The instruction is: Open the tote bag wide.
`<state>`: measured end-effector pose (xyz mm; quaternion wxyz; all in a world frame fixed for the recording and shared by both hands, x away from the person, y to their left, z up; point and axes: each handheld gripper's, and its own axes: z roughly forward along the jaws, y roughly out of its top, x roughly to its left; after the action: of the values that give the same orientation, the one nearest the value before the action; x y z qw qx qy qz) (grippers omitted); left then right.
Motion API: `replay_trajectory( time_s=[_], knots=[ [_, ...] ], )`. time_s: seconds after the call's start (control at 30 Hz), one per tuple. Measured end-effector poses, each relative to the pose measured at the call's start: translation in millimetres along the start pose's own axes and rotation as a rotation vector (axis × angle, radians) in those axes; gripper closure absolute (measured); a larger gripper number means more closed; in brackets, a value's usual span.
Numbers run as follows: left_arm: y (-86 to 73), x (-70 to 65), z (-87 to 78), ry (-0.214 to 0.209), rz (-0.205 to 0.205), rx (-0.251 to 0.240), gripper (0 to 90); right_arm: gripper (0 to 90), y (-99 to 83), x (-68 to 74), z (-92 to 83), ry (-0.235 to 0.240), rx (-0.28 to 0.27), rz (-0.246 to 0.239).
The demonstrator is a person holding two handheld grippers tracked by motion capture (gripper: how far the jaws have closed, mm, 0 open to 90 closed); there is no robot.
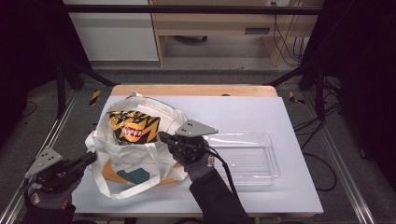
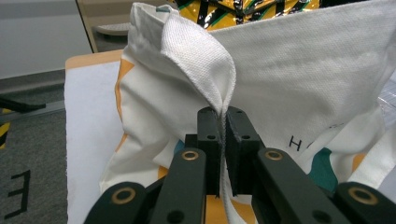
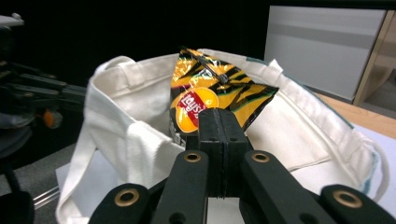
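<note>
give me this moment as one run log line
left gripper: shut on tote edge | right gripper: shut, holds nothing, at tote mouth | chips: in tote | tray: empty, right of tote

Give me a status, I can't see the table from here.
Left gripper shut on tote strap. Right gripper shut, at chip bag corner, grip unclear. Bag upright in tote. Tray beside, nothing blocking.

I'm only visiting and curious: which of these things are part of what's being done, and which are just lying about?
In use:
- white tote bag, edge pinched by left gripper
- chip bag inside it, with the right gripper shut at its edge
- clear tray, perhaps

Lying about:
- wooden furniture behind the table
- floor cables
</note>
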<state>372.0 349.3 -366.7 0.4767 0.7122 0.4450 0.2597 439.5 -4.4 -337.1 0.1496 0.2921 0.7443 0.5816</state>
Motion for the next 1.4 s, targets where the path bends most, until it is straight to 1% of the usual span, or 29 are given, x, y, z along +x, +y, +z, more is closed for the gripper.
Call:
replay_trajectory(
  time_s=[0.03, 0.07, 0.13, 0.2, 0.23, 0.27, 0.3, 0.37, 0.4, 0.47, 0.5, 0.57, 0.7, 0.8, 0.83, 0.9, 1.0, 1.07, 1.17, 1.23, 1.4],
  knots=[
    [-0.5, 0.2, 0.0, -0.001, -0.001, 0.002, 84.8, 90.0, -1.2, 0.5, 6.8, -0.005, 0.012, -0.002],
    [-1.0, 0.3, -0.2, -0.003, -0.003, 0.006, 84.8, 90.0, -1.2, 0.5, 6.8, -0.005, 0.012, -0.002],
    [-2.3, 1.2, 0.0, -0.001, -0.002, 0.010, 84.7, 90.0, -3.1, 2.2, 12.2, -0.007, 0.033, -0.009],
    [-3.1, 2.2, 0.3, -0.002, -0.010, 0.010, 84.7, 90.0, -6.8, 5.1, 15.5, 0.000, 0.049, -0.018],
    [-3.0, 2.4, 0.4, -0.003, -0.011, 0.007, 84.5, 90.0, -11.3, 8.7, 17.2, 0.013, 0.060, -0.021],
    [-2.5, 2.1, 0.2, -0.005, -0.012, 0.000, 84.5, 90.0, -11.3, 8.7, 17.2, 0.013, 0.060, -0.021],
    [-1.7, 1.7, -0.3, -0.007, -0.010, -0.008, 83.8, 90.0, -15.9, 12.0, 18.7, 0.024, 0.067, -0.026],
    [0.6, 0.8, -2.2, 0.000, -0.015, -0.029, 83.1, 90.0, -18.0, 13.5, 19.4, 0.028, 0.071, -0.031],
    [2.2, 0.8, -3.8, 0.002, -0.019, -0.041, 80.7, 90.0, -22.2, 16.7, 20.6, 0.038, 0.080, -0.033],
    [6.3, 1.8, -8.2, 0.002, -0.028, -0.071, 79.6, 90.0, -24.2, 18.3, 21.2, 0.043, 0.084, -0.034],
    [9.0, 2.1, -10.6, 0.009, -0.026, -0.083, 78.6, 90.0, -26.1, 19.8, 21.6, 0.051, 0.087, -0.035],
    [15.3, 1.6, -14.4, 0.007, -0.025, -0.108, 77.7, 90.0, -30.9, 23.5, 22.9, 0.058, 0.094, -0.036],
    [30.8, -4.1, -18.8, 0.005, -0.012, -0.158, 77.2, 90.0, -34.6, 26.1, 24.5, 0.066, 0.099, -0.037],
    [42.0, -8.7, -20.8, 0.000, -0.009, -0.188, 75.9, 90.0, -38.4, 28.4, 26.6, 0.075, 0.106, -0.034],
    [45.1, -10.1, -21.3, -0.010, -0.008, -0.193, 75.9, 90.0, -39.4, 29.3, 27.0, 0.080, 0.107, -0.035],
    [48.1, -13.0, -20.5, -0.014, -0.002, -0.196, 76.8, 90.0, -40.9, 31.8, 28.0, 0.090, 0.109, -0.035],
    [50.8, -19.9, -13.1, -0.030, 0.017, -0.175, 82.8, 90.0, -42.5, 34.7, 30.3, 0.097, 0.115, -0.037],
    [51.0, -25.4, -5.3, -0.040, 0.038, -0.147, 89.0, 90.0, -43.7, 36.8, 31.7, 0.105, 0.119, -0.036],
    [49.8, -32.6, 8.1, -0.048, 0.075, -0.096, 89.6, 90.0, -45.0, 37.9, 32.5, 0.111, 0.124, -0.036],
    [47.7, -34.2, 17.1, -0.047, 0.087, -0.062, 89.6, 90.0, -46.4, 39.0, 33.2, 0.114, 0.128, -0.036],
    [33.4, -30.6, 33.7, -0.047, 0.082, 0.023, 89.7, 90.0, -49.5, 39.5, 32.6, 0.120, 0.134, -0.033]
  ],
)
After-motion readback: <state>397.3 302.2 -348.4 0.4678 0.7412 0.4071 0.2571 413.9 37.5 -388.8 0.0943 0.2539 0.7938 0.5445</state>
